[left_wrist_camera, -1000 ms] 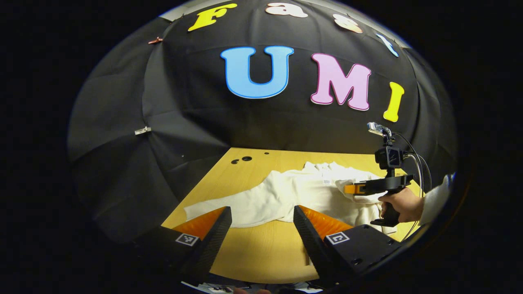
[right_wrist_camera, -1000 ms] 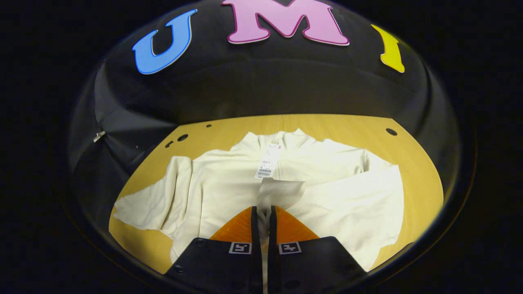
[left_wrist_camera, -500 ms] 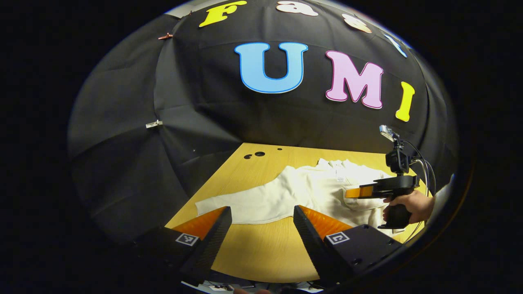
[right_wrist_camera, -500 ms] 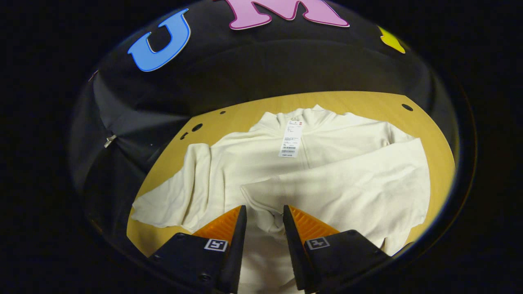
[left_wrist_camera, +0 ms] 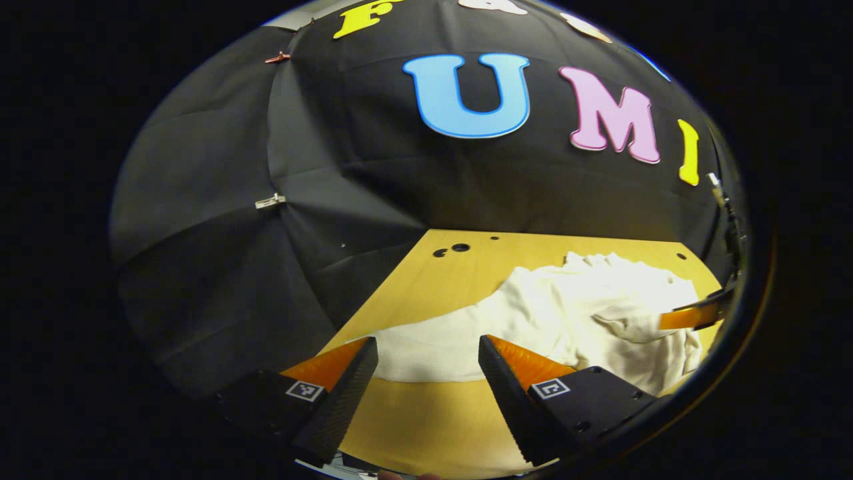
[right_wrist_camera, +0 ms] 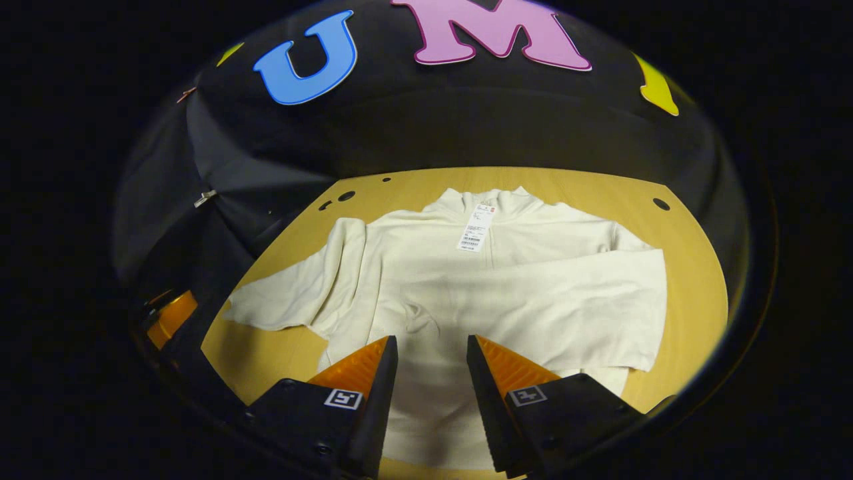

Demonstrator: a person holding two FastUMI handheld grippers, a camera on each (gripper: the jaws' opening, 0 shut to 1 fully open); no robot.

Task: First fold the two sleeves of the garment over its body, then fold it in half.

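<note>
In the left gripper view, the left tongs (left_wrist_camera: 426,373) were spread before the unfolded sleeve (left_wrist_camera: 433,343) on the counter (left_wrist_camera: 426,280), seemingly lined up for a grab; in the right gripper view, the right tongs (right_wrist_camera: 432,373) hung spread and empty above the cream sweater (right_wrist_camera: 506,293), one sleeve (right_wrist_camera: 553,313) already across its body.

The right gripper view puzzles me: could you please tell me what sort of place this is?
Probably a recording booth for handling demonstrations, not a home: black cloth wall, a bare wooden table with drilled holes, and a cream garment with its tag attached.
</note>
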